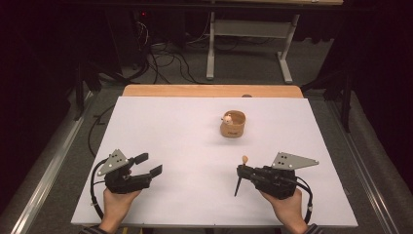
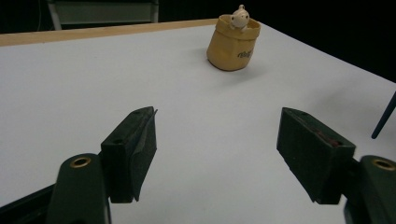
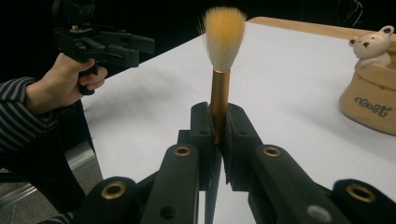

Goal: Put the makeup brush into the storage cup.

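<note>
From the high view, a white table [image 1: 195, 195] carries a tan pot [image 1: 233, 125] toward its far middle, with a small pale figure sitting at the pot's near-left rim. The left gripper [image 1: 152, 165] hovers at the near left of the table in the person's left hand [image 1: 116, 204], its jaws spread apart with nothing between them. At the near right, the right gripper [image 1: 239, 169] sits in the right hand [image 1: 287, 207] and pinches a brush [image 1: 240, 175], whose dark handle slants down toward the table while a small pale tip stands above the jaws. The left gripper view looks along that gripper's own two black jaws, wide apart over bare white surface, and gives what the high view cannot: the figure in the pot [image 2: 233, 43] is a little bear [image 2: 240, 18] peering over the rim, and dark lettering runs across the pot's wall. A sliver of the brush's dark handle [image 2: 384, 117] shows at the right edge. The right gripper view is the one that makes the brush [image 3: 220, 70] plain: the jaws are clamped on its gold ferrule, and a full tuft of pale, yellow-tipped bristles stands upright above them. Here the pot [image 3: 370, 95] sits off to the right with the bear [image 3: 371, 45] on top, and the left gripper [image 3: 137, 49] shows far left, held by a hand below a striped sleeve [image 3: 18, 119].
</note>
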Tool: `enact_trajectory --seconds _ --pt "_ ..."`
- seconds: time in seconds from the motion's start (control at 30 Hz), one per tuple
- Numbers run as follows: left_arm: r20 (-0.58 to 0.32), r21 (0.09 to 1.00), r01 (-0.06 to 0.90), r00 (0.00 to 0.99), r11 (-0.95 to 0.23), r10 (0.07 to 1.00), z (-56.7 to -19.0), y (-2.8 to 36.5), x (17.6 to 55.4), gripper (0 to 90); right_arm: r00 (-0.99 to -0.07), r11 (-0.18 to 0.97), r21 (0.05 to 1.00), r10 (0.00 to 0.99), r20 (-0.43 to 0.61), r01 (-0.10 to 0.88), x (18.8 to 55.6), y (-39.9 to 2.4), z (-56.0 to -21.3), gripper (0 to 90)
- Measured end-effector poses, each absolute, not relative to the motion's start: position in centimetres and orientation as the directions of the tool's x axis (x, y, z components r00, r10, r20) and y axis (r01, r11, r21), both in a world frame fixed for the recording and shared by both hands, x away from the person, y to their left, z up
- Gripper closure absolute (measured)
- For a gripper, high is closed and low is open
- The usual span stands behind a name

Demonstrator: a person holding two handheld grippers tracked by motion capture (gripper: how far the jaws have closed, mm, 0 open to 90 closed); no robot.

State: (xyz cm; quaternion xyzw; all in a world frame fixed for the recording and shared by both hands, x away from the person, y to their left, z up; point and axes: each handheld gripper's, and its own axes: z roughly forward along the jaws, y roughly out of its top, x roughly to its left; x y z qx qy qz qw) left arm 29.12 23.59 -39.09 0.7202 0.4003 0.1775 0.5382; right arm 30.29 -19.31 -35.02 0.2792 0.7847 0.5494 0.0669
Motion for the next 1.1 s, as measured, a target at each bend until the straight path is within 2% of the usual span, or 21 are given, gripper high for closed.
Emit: enact_trajectory --seconds 0.4,1.1 --pt "-0.117 0.907 0.383 0.630 -0.176 0.768 -39.6 22.7 29.2 29.5 -0.834 0.247 0.898 0.516 0.195 0.363 30.6 -19.2 -34.6 85.9" --pt "-0.117 0.898 0.398 0.629 -0.189 0.769 -40.1 22.6 29.5 28.6 -0.822 0.235 0.906 0.540 0.179 0.352 31.9 -19.6 -33.7 85.9"
